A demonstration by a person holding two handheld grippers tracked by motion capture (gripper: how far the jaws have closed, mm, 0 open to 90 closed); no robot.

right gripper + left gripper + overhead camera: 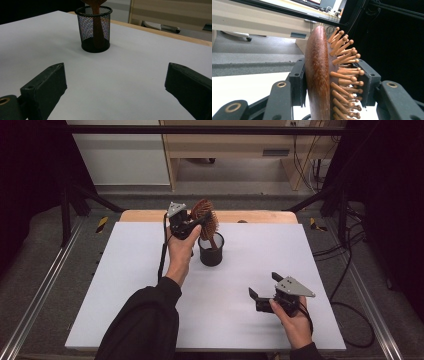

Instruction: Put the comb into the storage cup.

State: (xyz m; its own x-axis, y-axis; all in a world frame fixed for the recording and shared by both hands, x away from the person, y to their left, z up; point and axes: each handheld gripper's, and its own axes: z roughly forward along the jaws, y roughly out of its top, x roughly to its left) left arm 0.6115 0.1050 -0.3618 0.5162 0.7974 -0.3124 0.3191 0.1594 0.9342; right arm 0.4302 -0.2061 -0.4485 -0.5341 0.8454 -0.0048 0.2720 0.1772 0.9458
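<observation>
A wooden hairbrush (206,216) with peg bristles stands with its handle down inside a black mesh cup (211,251) near the table's far middle. My left gripper (199,221) is raised above the cup and shut on the brush head. In the left gripper view, one pad lies against the brush's (318,75) smooth back and the other against the bristle tips. My right gripper (264,285) rests low over the white tabletop at the front right, jaws wide apart with nothing between them. The right gripper view has the cup (96,27) farther off, with the brush handle (98,30) inside it.
The white tabletop (150,285) has a wooden strip (250,216) along its far edge. Metal frame rails run down both sides, and cables lie on the floor at the right. Light wooden furniture (225,150) stands beyond the table.
</observation>
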